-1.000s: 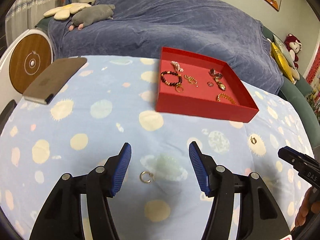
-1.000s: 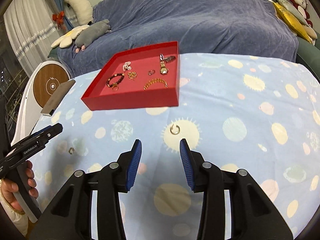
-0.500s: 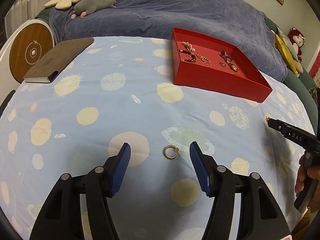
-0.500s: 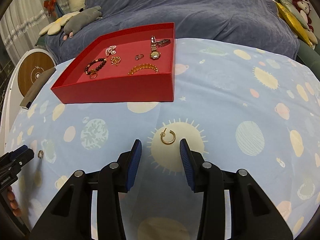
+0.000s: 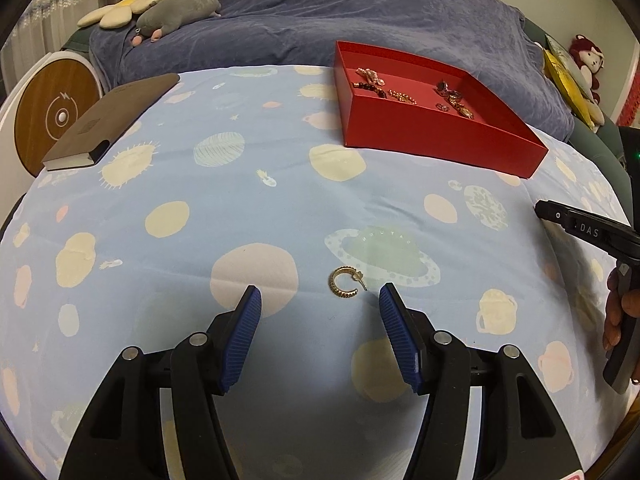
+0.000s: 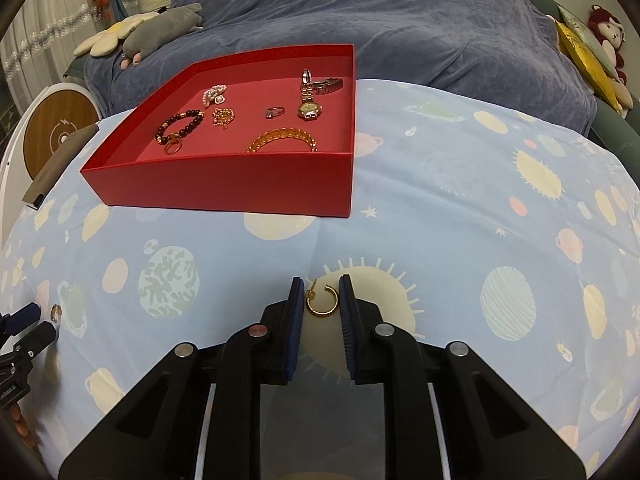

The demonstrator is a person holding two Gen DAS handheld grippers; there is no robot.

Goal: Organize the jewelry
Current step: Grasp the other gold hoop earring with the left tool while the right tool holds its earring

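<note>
Two gold hoop earrings lie on the planet-print cloth. One earring (image 5: pixel 346 288) sits just ahead of my left gripper (image 5: pixel 319 291), whose blue pads stand wide open on either side of it without touching. The other earring (image 6: pixel 322 300) lies between the pads of my right gripper (image 6: pixel 321 282); its jaws are closing and both pads meet the hoop's sides. The red tray (image 6: pixel 224 184) (image 5: pixel 440 136) farther back holds a bead bracelet (image 6: pixel 180 124), a watch (image 6: pixel 310 98), a ring (image 6: pixel 275 111) and a gold chain bracelet (image 6: pixel 282 140).
A brown notebook (image 5: pixel 108 120) lies at the cloth's far left, beside a round wood-faced device (image 5: pixel 56 116). A blue-blanketed bed (image 5: pixel 360 12) with plush toys (image 5: pixel 176 12) stands behind. The right gripper's body (image 5: pixel 580 228) and a hand (image 5: pixel 620 312) show at the left view's right edge.
Both grippers have come down closer to their earrings. The right jaws have narrowed from a wide gap to close around the hoop. The left jaws stayed equally wide.
</note>
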